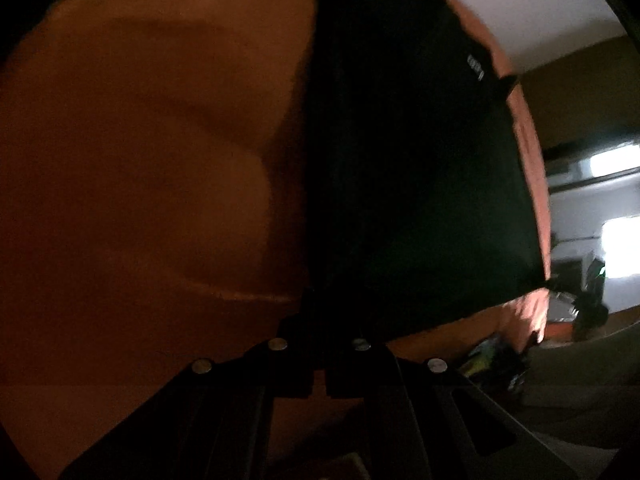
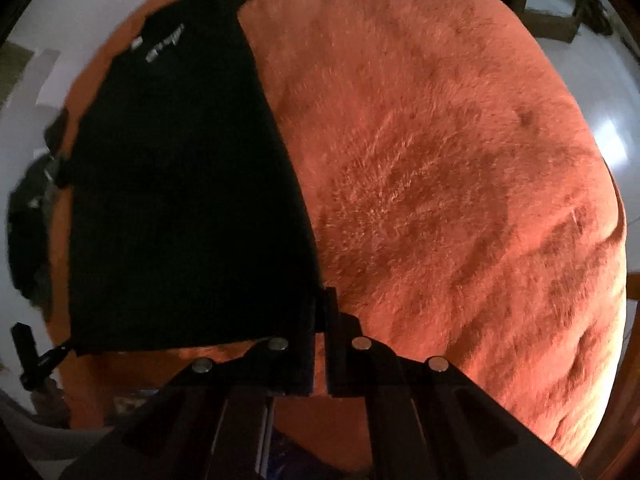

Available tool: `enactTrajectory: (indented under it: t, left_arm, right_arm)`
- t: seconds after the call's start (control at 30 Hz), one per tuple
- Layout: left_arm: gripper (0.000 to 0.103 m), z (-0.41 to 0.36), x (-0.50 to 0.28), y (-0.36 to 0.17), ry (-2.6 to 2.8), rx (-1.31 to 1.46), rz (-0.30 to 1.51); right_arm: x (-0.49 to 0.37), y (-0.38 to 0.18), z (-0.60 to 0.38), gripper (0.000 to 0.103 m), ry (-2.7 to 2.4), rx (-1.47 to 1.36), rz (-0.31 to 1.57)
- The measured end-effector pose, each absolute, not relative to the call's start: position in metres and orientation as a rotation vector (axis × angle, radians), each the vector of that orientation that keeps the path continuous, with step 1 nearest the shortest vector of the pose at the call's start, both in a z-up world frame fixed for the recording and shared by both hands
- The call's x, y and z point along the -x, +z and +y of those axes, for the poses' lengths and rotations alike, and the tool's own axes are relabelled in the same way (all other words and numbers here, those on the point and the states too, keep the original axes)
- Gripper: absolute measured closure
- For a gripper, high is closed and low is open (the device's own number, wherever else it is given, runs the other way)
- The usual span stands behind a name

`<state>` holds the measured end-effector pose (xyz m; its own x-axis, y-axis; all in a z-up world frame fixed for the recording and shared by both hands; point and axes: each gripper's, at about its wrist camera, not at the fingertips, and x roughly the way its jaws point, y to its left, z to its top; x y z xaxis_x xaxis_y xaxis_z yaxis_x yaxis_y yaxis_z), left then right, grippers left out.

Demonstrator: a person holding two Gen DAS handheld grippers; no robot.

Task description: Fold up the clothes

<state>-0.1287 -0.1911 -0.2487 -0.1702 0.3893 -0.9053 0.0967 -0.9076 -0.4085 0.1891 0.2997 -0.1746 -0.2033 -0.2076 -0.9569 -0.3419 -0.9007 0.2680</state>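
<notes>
With both grippers, left gripper (image 1: pixel 318 300) and right gripper (image 2: pixel 320 300), pinched shut on the near corners of the black garment (image 2: pixel 180 200) lying on the orange fleece blanket (image 2: pixel 440 200), I judge the fold starts now; next: lift evenly, carry the edge to the far hem.

The black garment (image 2: pixel 180 200) lies spread flat on the fuzzy orange surface (image 2: pixel 440 180), small white print near its far end. Its near corners sit pinched at the tips of both tongs, stretching away ahead of them.
</notes>
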Motion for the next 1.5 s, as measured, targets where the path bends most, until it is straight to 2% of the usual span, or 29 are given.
enactTrajectory:
  t: [0.2, 0.3, 0.37, 0.43, 0.47, 0.5, 0.53, 0.57, 0.6, 0.83, 0.93, 1.03, 1.1, 1.2, 1.4, 1.5]
  left_arm:
    - [0.099, -0.183, 0.125, -0.242, 2.237, 1.834, -0.438]
    - [0.097, -0.182, 0.128, -0.253, 2.236, 1.896, -0.369]
    - [0.096, -0.184, 0.127, -0.259, 2.225, 1.938, -0.372]
    - [0.092, -0.191, 0.127, -0.254, 2.228, 1.920, -0.438]
    - [0.085, -0.194, 0.127, -0.250, 2.240, 1.902, -0.459]
    - [0.074, -0.199, 0.127, -0.241, 2.279, 1.859, -0.484]
    - [0.068, -0.202, 0.127, -0.234, 2.314, 1.826, -0.488]
    - [0.060, -0.205, 0.127, -0.228, 2.348, 1.794, -0.489]
    - [0.059, -0.209, 0.128, -0.225, 2.375, 1.763, -0.484]
    - [0.060, -0.212, 0.140, -0.230, 2.372, 1.758, -0.354]
    - [0.059, -0.211, 0.176, -0.206, 2.409, 1.661, -0.204]
    - [0.055, -0.227, 0.231, -0.186, 2.469, 1.610, -0.206]
    - [0.045, -0.239, 0.265, -0.179, 2.544, 1.602, -0.262]
    - [0.040, -0.256, 0.309, -0.171, 2.653, 1.598, -0.387]
    - [0.036, -0.299, 0.388, -0.185, 2.688, 1.748, -0.761]
    - [0.036, -0.305, 0.413, -0.198, 2.713, 1.857, -0.783]
  right_arm:
    - [-0.189, -0.178, 0.290, 0.101, 2.306, 1.922, 0.595]
    - [-0.189, -0.184, 0.286, 0.099, 2.304, 1.949, 0.570]
    - [-0.188, -0.192, 0.284, 0.092, 2.287, 1.973, 0.546]
    - [-0.188, -0.195, 0.282, 0.085, 2.281, 1.980, 0.527]
    - [-0.188, -0.193, 0.283, 0.082, 2.291, 1.966, 0.526]
    - [-0.189, -0.190, 0.284, 0.071, 2.300, 1.953, 0.525]
    - [-0.189, -0.187, 0.285, 0.058, 2.309, 1.940, 0.524]
    - [-0.190, -0.185, 0.286, 0.054, 2.319, 1.927, 0.523]
    - [-0.190, -0.182, 0.286, 0.052, 2.328, 1.913, 0.522]
    - [-0.177, -0.169, 0.294, 0.052, 2.376, 1.821, 0.573]
    - [-0.151, -0.162, 0.298, 0.052, 2.416, 1.809, 0.610]
    - [-0.099, -0.145, 0.308, 0.052, 2.499, 1.742, 0.627]
    - [-0.054, -0.130, 0.319, 0.052, 2.550, 1.676, 0.649]
    - [-0.022, -0.129, 0.338, 0.052, 2.604, 1.571, 0.742]
    - [0.073, -0.158, 0.383, 0.052, 2.521, 1.482, 0.992]
    - [0.100, -0.170, 0.403, 0.052, 2.457, 1.444, 1.061]
